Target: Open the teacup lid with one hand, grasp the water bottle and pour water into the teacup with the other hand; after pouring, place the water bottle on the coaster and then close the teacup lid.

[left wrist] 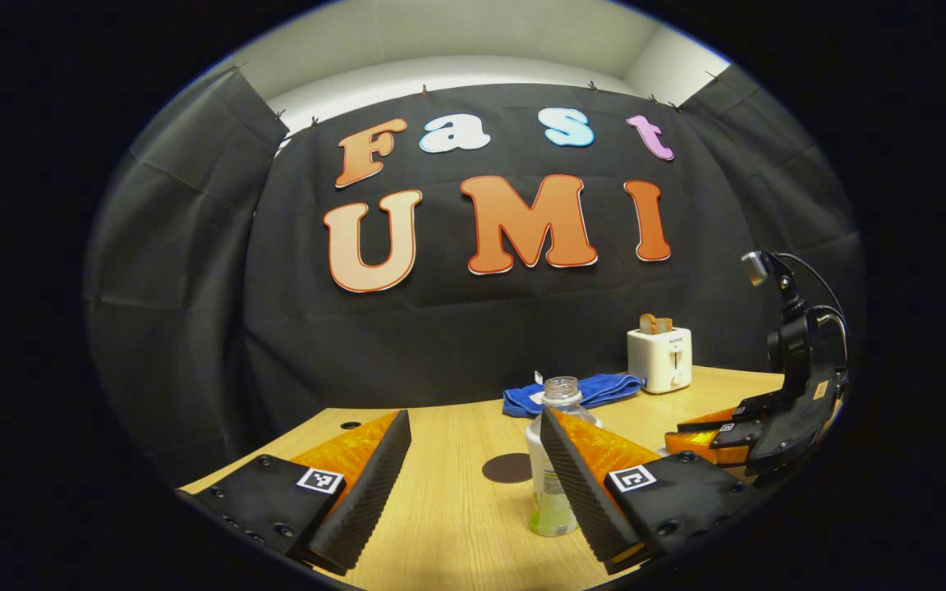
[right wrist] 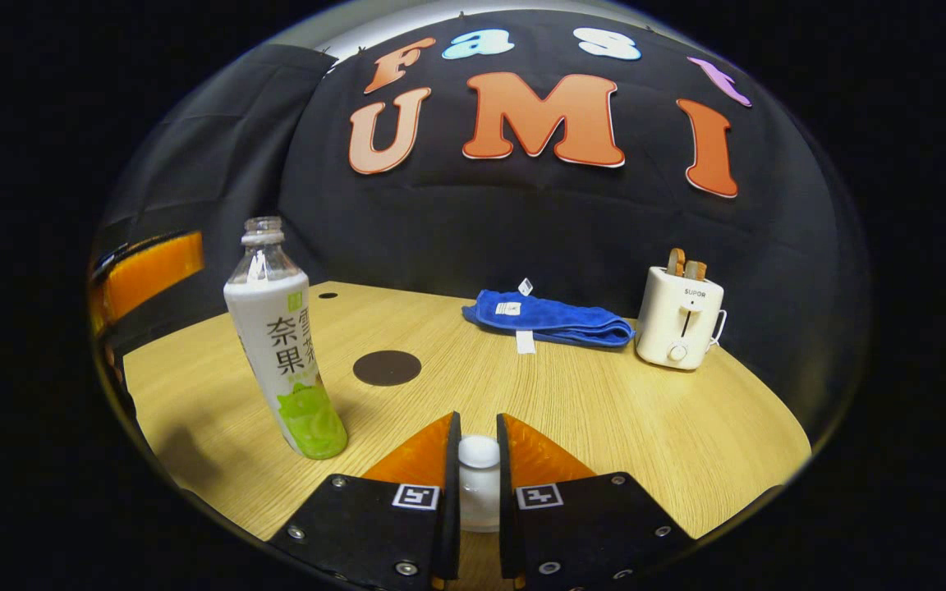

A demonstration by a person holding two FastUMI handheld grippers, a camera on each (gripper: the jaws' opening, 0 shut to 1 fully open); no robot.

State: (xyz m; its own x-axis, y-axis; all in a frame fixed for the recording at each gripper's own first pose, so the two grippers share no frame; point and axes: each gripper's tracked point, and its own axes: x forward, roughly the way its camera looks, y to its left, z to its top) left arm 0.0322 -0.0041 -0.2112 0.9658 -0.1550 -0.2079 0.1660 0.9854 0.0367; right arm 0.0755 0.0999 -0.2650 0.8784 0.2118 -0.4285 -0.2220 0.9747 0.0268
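Wood table (right wrist: pixel 588 410): L gripper (left wrist: pixel 473 468) jaws wide open nr water bottle (left wrist: pixel 551 460), R gripper (right wrist: pixel 479 460) jaws clamp teacup lid (right wrist: pixel 479 480).

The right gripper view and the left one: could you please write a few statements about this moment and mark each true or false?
1. The water bottle has no cap on. True.
2. The right tool is wide open. False: its fingers are closed on a white knob, apparently the teacup lid.
3. The bottle stands on the dark coaster. False: it stands on the bare table, beside the coaster.
4. The left tool is open, with the bottle near one finger. True.
5. The toaster holds bread. True.
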